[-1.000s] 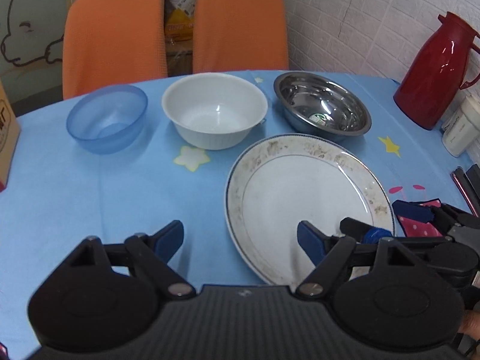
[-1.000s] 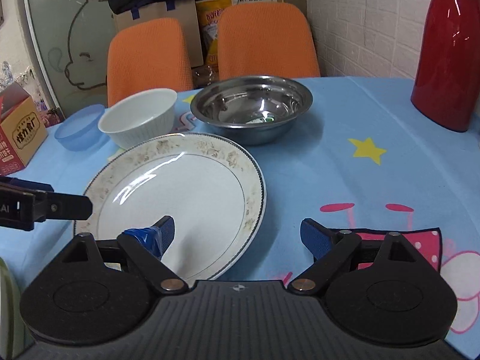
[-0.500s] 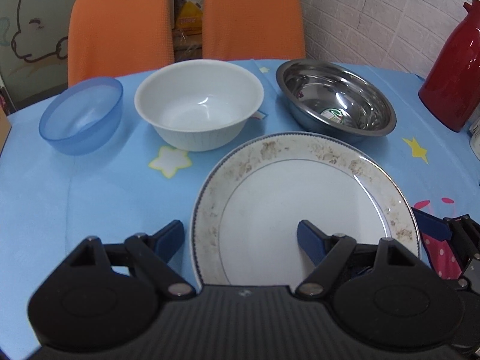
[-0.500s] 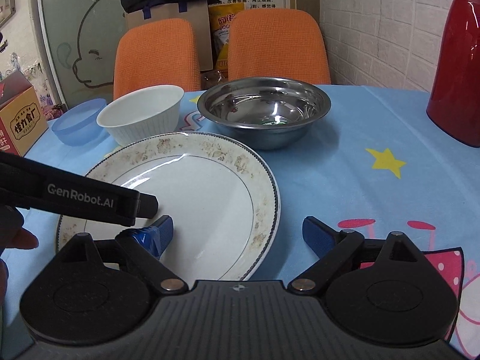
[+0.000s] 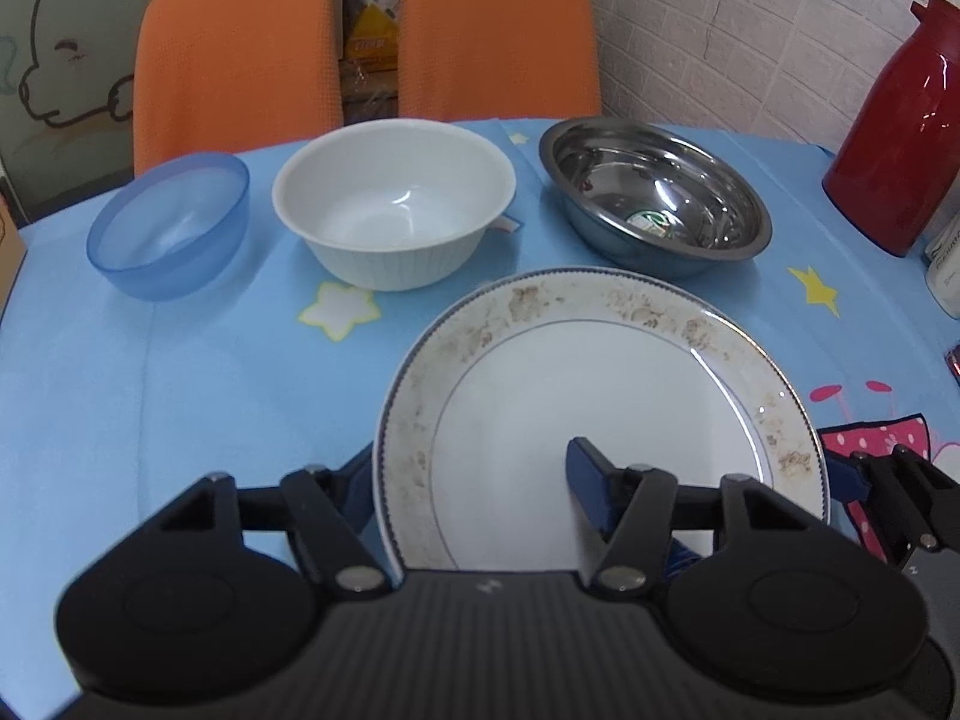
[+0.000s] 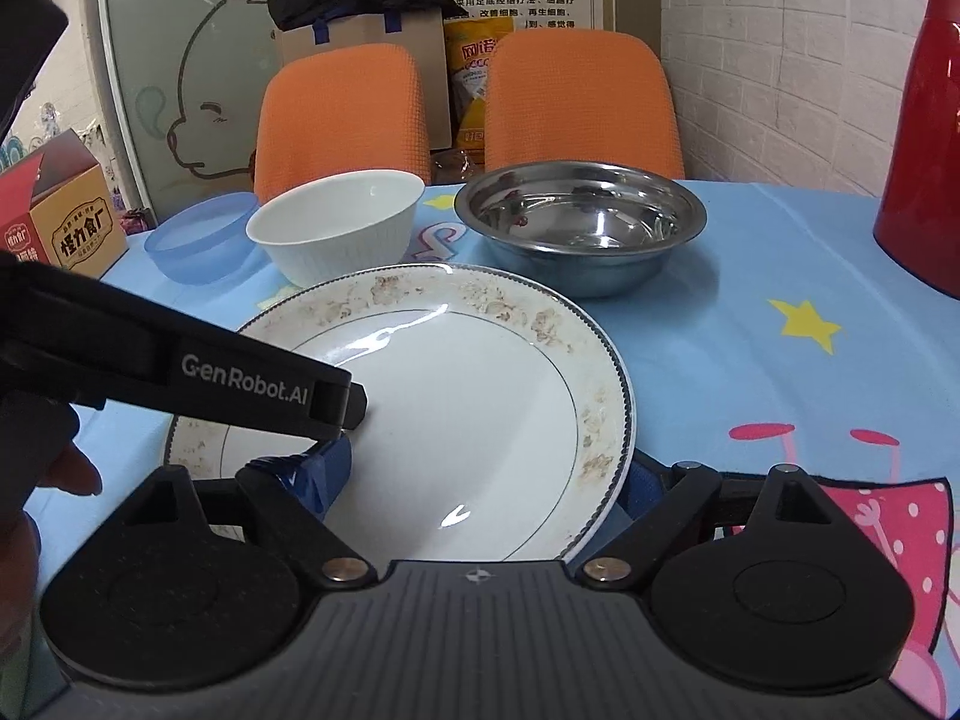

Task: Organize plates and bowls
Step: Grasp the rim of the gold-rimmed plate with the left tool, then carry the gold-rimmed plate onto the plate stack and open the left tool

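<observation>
Counter (image 5: 180,372) first, then the plate (image 5: 600,396) on it: we've slid both in since a moment ago, left hand-held gripper (image 5: 474,474) and right hand-held gripper (image 6: 486,480) each spread astride its near rim, so a two-handed lift toward the bowls looks close.

red thermos (image 5: 900,138), two orange chairs (image 5: 234,54), snack box (image 6: 66,222).

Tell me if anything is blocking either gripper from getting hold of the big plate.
Nothing visible does. The left gripper already straddles the near-left rim of the plate, and the right gripper straddles its near-right rim, one finger over and one outside. The bowls stand apart behind it.
</observation>
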### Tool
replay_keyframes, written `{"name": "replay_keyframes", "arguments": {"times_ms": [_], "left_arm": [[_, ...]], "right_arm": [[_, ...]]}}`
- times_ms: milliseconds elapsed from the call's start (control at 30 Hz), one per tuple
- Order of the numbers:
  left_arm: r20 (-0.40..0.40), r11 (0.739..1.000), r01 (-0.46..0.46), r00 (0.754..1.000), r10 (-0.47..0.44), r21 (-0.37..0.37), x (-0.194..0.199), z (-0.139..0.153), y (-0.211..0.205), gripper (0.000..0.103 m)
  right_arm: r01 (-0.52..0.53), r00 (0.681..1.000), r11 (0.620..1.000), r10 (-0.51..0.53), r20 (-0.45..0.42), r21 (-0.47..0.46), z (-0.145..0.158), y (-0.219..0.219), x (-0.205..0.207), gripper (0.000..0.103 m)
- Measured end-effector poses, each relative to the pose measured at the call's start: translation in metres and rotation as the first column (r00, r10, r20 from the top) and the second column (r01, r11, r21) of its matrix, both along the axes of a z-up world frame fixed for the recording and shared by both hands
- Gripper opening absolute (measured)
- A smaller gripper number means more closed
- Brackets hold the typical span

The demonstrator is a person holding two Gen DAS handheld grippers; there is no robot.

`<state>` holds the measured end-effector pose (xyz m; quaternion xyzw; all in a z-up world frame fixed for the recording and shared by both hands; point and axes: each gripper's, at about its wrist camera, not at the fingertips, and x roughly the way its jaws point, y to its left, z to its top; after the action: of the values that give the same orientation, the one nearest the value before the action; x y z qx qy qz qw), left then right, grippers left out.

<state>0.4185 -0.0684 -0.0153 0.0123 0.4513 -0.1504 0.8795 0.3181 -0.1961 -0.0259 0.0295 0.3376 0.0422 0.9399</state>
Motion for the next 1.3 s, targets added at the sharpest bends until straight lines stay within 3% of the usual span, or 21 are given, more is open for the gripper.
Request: {"name": "replay_keyframes", "arguments": {"times_ms": [33, 367, 667, 933, 1300], "left_arm": [[0.002, 1.0, 0.005, 1.0, -0.005, -0.01, -0.004, 0.003, 0.001, 0.052], [0.108, 0.999, -0.007, 0.994, 0.011, -0.033, -0.07, 0.044, 0.03, 0.051], [0.158, 0.984, -0.171, 0.972, 0.176, -0.042, -0.15, 0.069, 0.136, 0.051], [0.13, 0.954, -0.298, 0.946, 0.299, -0.022, -0.205, 0.045, 0.209, 0.051], [0.088, 0.955, -0.281, 0.953, 0.289, -0.093, -0.206, 0.008, 0.225, 0.051]], "right_arm": [[0.002, 1.0, 1.0, -0.002, 0.002, 0.015, 0.003, -0.001, -0.003, 0.077], [0.001, 0.995, 1.0, -0.001, 0.097, -0.006, 0.037, 0.026, -0.06, 0.077], [-0.15, 0.972, 0.987, 0.139, 0.189, 0.048, 0.059, 0.101, -0.116, 0.078], [-0.282, 0.952, 0.955, 0.267, 0.152, 0.09, 0.04, 0.174, -0.149, 0.078], [-0.271, 0.961, 0.962, 0.268, 0.073, 0.04, 0.018, 0.192, -0.153, 0.078]]}}
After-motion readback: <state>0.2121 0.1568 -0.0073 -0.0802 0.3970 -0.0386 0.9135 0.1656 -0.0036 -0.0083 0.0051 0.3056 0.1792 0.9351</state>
